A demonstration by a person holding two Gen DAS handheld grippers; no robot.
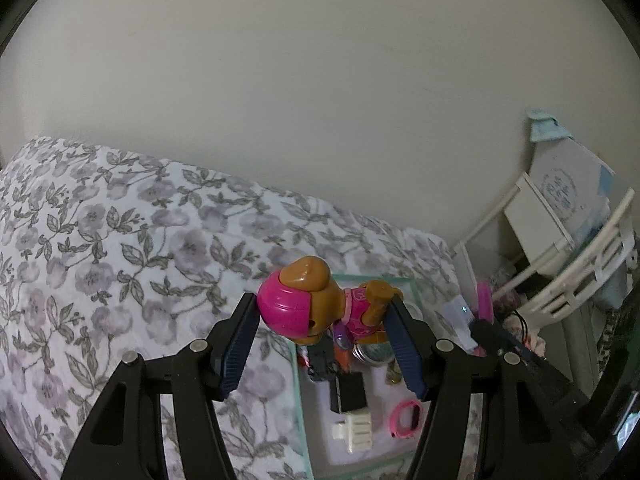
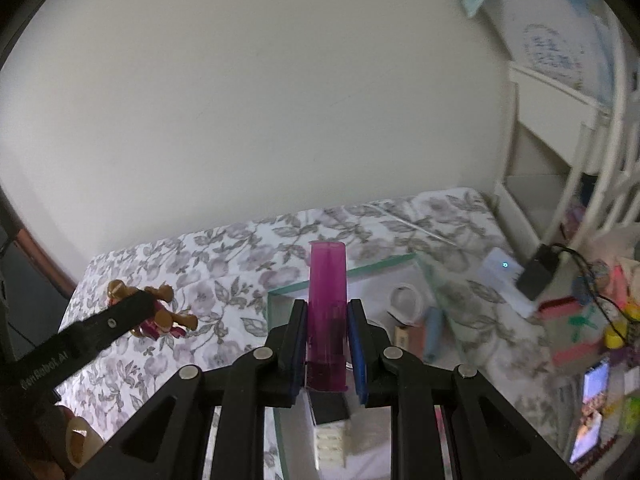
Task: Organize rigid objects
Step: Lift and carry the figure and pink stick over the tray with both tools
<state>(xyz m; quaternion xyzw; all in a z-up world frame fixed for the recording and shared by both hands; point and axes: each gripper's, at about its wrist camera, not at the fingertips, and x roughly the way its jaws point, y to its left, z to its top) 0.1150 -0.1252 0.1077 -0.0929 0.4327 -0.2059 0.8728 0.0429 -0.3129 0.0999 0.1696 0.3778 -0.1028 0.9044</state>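
The left gripper [image 1: 322, 334] is closed on a toy dog figure [image 1: 316, 300], one pad on its pink helmet, the other on its paw. The right gripper [image 2: 328, 344] clamps an upright magenta tube [image 2: 326, 308] between its pads. Below and beyond both grippers lies a clear tray [image 2: 344, 270] on the flowered bed [image 1: 120, 240], with a pink band [image 1: 408, 418], a white block [image 1: 356, 432] and a tape roll [image 2: 406, 300] inside. I judge both things are in the carrying step, lifted above the tray. The next move calls for a chosen place for each, then lowering and opening gently.
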